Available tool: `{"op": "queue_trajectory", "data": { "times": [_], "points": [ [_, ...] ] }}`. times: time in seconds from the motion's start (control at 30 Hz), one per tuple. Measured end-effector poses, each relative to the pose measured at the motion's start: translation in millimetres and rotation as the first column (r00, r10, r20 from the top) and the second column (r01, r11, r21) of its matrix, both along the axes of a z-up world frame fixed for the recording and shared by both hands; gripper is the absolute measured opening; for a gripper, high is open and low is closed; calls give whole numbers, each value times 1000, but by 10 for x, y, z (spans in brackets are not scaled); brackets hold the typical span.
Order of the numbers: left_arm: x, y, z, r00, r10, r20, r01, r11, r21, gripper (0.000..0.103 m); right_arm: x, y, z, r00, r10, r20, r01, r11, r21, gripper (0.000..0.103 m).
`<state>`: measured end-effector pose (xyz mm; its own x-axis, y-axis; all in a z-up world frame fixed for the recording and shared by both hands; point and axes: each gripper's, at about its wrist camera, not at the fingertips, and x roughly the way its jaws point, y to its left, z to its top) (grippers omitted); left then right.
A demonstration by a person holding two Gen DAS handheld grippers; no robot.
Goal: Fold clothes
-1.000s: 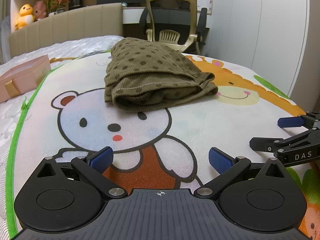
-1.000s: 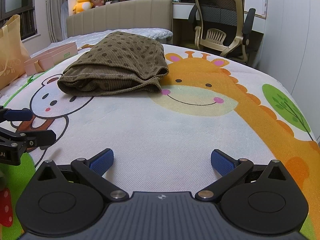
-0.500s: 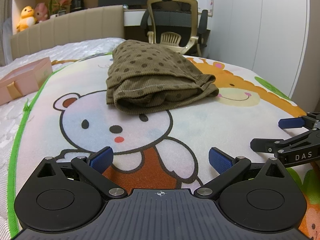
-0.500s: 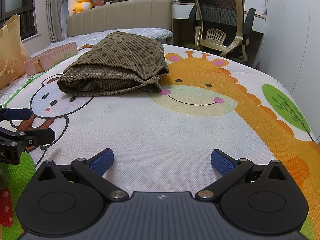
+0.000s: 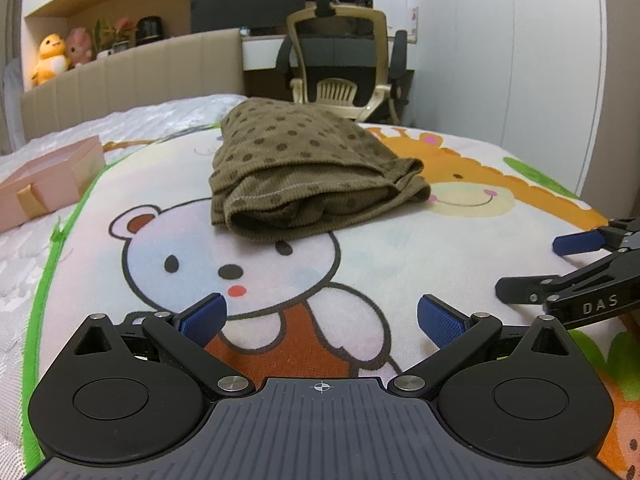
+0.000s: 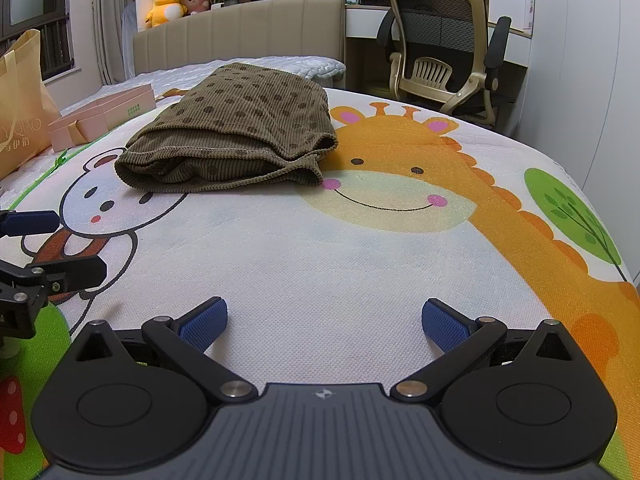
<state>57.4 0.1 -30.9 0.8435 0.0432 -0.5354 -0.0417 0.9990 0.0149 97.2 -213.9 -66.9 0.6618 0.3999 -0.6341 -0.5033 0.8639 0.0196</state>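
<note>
An open pink cardboard gift box (image 5: 44,178) is seen at the mat's left edge; its contents cannot be told. The olive-brown dotted corduroy garment (image 5: 308,168) is folded upon the cartoon-printed bed mat (image 6: 360,264). Left claw (image 5: 320,318) and right claw (image 6: 325,320) are held released, empty.

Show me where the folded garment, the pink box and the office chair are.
garment (image 6: 240,120), right wrist view, top dotted layer.
pink box (image 5: 52,180), left wrist view, near side wall.
office chair (image 6: 436,28), right wrist view, mesh backrest.

Even, moderately bright indoor light from overhead; shadows soft and faint. Focus sharp, no motion blur. Strong fisheye curvature toward edges, corners vignetted black.
</note>
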Motion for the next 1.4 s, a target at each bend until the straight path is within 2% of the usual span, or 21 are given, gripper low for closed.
{"op": "queue_trajectory", "data": {
  "times": [0.23,0.47,0.8,1.4],
  "points": [
    [-12,-28,11,1000,17,2,-17,1000,20,103,-1,-1,1,1000,0,0,0,1000,0,103],
    [7,32,-1,1000,26,-15,-27,999,-18,103,0,-2,1,1000,0,0,0,1000,0,103],
    [44,51,-18,998,43,-41,-44,999,-32,103,0,-3,1,1000,0,0,0,1000,0,103],
    [24,56,-11,998,48,-28,-49,998,-39,103,3,-4,1,1000,1,0,-1,1000,-1,103]
  ]
}}
